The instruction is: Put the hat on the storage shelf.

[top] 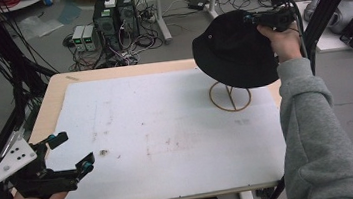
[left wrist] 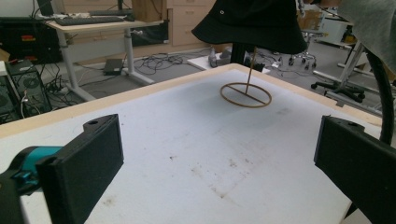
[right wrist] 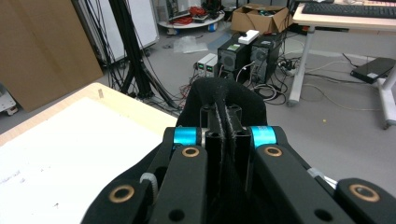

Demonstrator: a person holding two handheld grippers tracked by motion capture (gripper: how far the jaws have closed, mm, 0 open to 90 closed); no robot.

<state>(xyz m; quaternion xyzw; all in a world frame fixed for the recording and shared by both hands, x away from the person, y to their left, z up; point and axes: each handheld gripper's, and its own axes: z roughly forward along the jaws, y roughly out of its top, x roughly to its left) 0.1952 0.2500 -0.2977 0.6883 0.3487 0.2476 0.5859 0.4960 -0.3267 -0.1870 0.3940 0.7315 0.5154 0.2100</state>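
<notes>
A black bucket hat (top: 232,50) hangs above the back right of the table, over a thin wooden stand with a ring base (top: 230,98). My right gripper (top: 256,20) is shut on the hat's brim at its far right side. In the right gripper view the jaws pinch the black fabric (right wrist: 223,100) between them. In the left gripper view the hat (left wrist: 252,23) sits over the stand's rod and ring (left wrist: 246,94). My left gripper (top: 72,154) is held open above the table's near left corner, with nothing between its fingers (left wrist: 84,163).
The table carries a white, lightly stained mat (top: 168,130) with a wooden rim. Behind the table, on the floor, stand computer towers (top: 114,16) amid tangled cables. Black frame posts (top: 324,2) rise at the right and left.
</notes>
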